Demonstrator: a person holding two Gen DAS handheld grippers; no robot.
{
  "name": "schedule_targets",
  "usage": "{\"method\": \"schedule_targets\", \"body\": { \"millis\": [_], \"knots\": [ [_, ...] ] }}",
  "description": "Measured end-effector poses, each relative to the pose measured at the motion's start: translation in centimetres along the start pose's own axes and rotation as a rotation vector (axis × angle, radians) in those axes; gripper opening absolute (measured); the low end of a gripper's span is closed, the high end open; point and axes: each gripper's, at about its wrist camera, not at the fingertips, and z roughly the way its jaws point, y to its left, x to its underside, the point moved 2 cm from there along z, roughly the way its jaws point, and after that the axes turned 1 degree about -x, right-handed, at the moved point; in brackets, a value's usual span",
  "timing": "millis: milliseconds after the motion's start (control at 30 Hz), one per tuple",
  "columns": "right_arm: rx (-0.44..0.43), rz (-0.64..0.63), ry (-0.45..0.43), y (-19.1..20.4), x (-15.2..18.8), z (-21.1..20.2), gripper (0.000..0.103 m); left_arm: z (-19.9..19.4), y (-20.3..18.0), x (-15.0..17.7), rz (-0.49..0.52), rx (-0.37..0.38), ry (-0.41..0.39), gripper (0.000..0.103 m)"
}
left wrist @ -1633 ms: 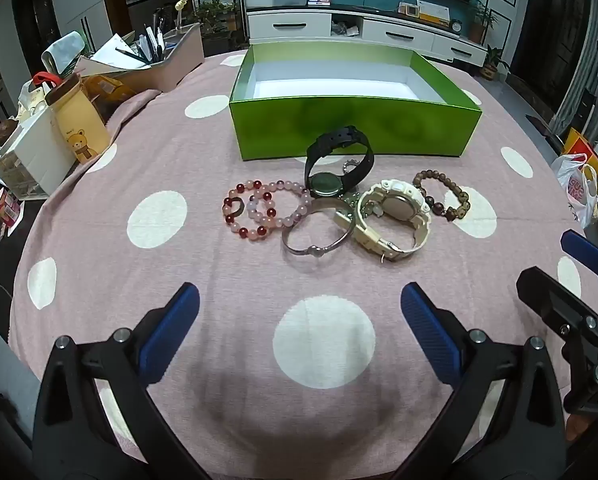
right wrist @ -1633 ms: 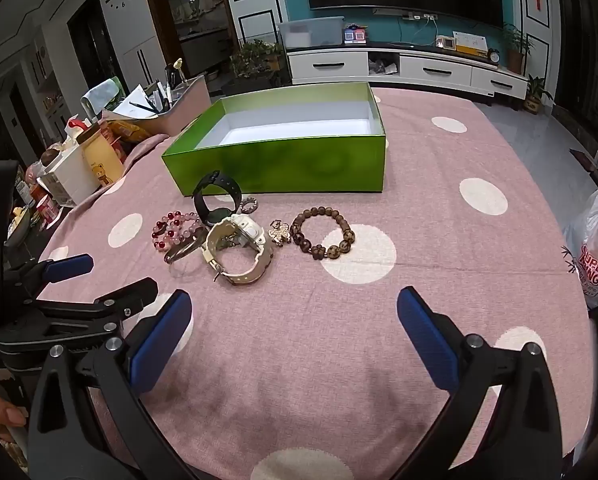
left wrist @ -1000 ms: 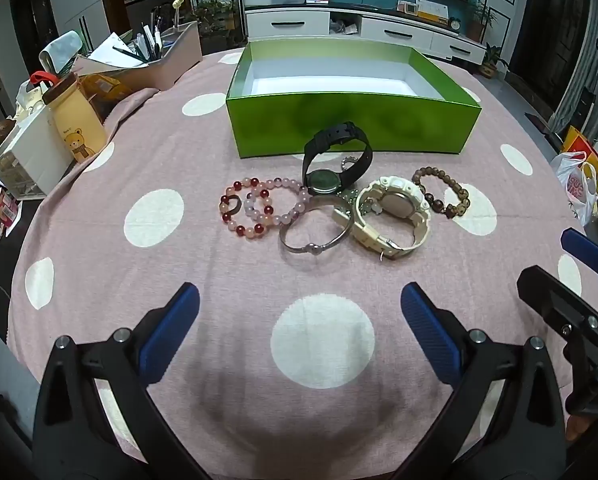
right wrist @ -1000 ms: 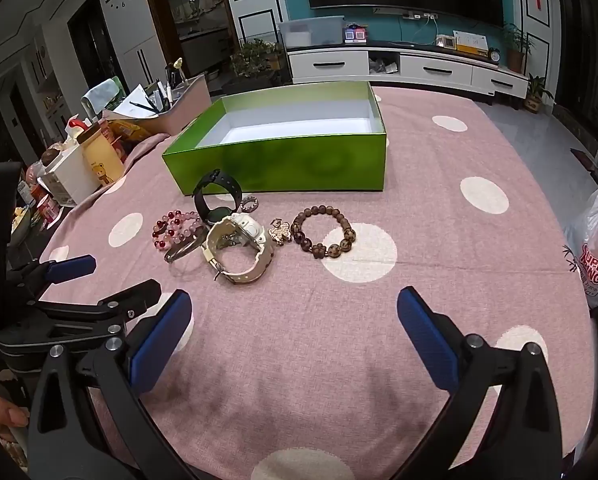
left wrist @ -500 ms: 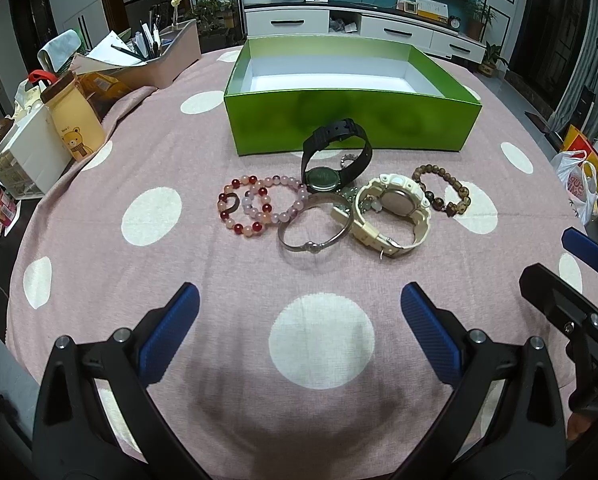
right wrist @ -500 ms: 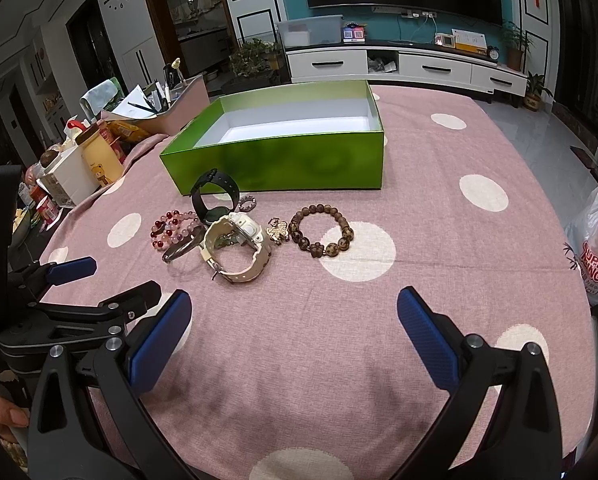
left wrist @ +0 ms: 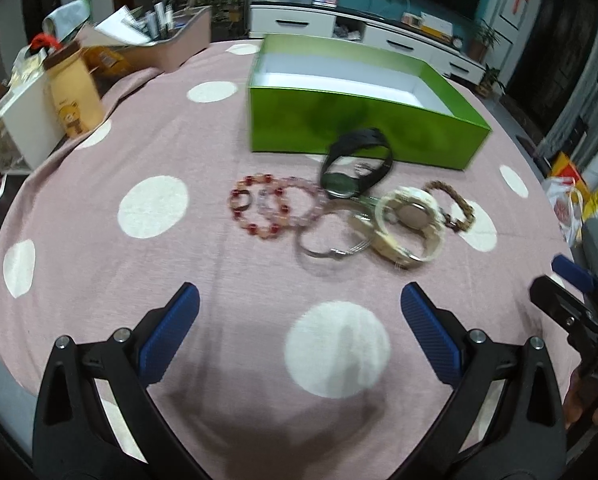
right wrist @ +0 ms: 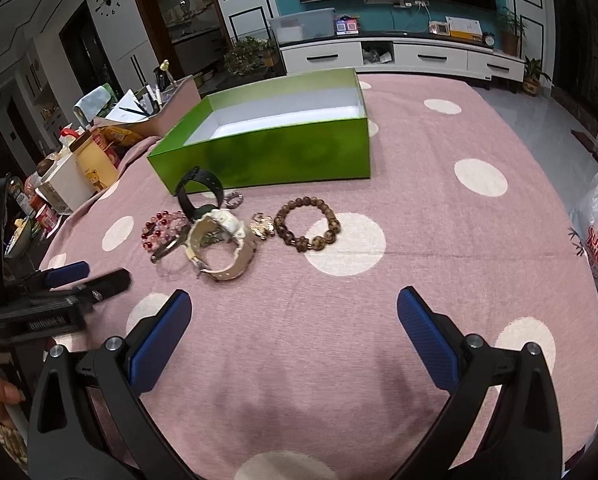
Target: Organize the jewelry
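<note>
Here, all the jewelry lies on the pink cloth.
Left gripper [left wrist: 299,320]: its two blue pads are wide apart and hold nothing. It sits at the bottom of the left wrist view, above a white dot on the cloth.
Right gripper [right wrist: 295,322]: its pads are wide apart too, with nothing between them, at the bottom of the right wrist view.
Green box [right wrist: 267,156]: open on top, white inside, in the upper middle of both views.
Black watch [left wrist: 355,164]: stands on its edge just in front of the box.
Cream watch [right wrist: 219,240]: in the middle of the pile, touching the silver bangle [left wrist: 331,240].
Red and pink bead bracelets [left wrist: 271,208]: left side of the pile.
Brown bead bracelet [right wrist: 307,224]: right side of the pile, partly on a white dot.
Tablecloth [right wrist: 439,208]: pink with white dots.
Yellow bear jar [left wrist: 75,96]: upper left, well apart from the jewelry.
</note>
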Motion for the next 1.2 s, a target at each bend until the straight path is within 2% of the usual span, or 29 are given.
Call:
{"method": "schedule_targets", "body": {
  "millis": [200,467,700,867,967,1033,1167,1200],
  "knots": [
    [0.023,0.028,0.006,-1.7,-0.3,1.2,0.102,1.0,3.6,-0.9,-0.1,-0.004,-0.018,0.101],
    [0.041,0.019,0.007,-2.8,-1.8,2.9,0.1,3.2,5.5,-2.9,-0.131,-0.033,-0.024,0.1],
    [0.04,-0.009,0.002,-2.8,-3.2,4.3,0.088,4.8,6.2,-4.0,-0.098,-0.044,-0.02,0.08],
    [0.025,-0.031,0.021,-2.8,-3.6,5.4,0.077,5.1,5.8,-4.1,-0.047,-0.031,-0.025,0.073],
    [0.024,-0.037,0.025,-2.7,-3.9,5.9,0.069,5.2,5.6,-4.1,-0.043,-0.018,-0.024,0.063],
    [0.026,-0.044,0.022,-2.7,-4.0,6.1,0.066,5.3,5.6,-4.1,-0.045,-0.009,-0.017,0.051],
    [0.036,-0.062,0.024,-2.5,-4.1,6.6,0.062,6.0,5.1,-4.1,-0.05,-0.002,0.006,0.045],
    [0.038,-0.064,0.025,-2.5,-4.2,6.7,0.061,6.2,4.8,-4.1,-0.047,0.001,0.01,0.04]
  ]
}}
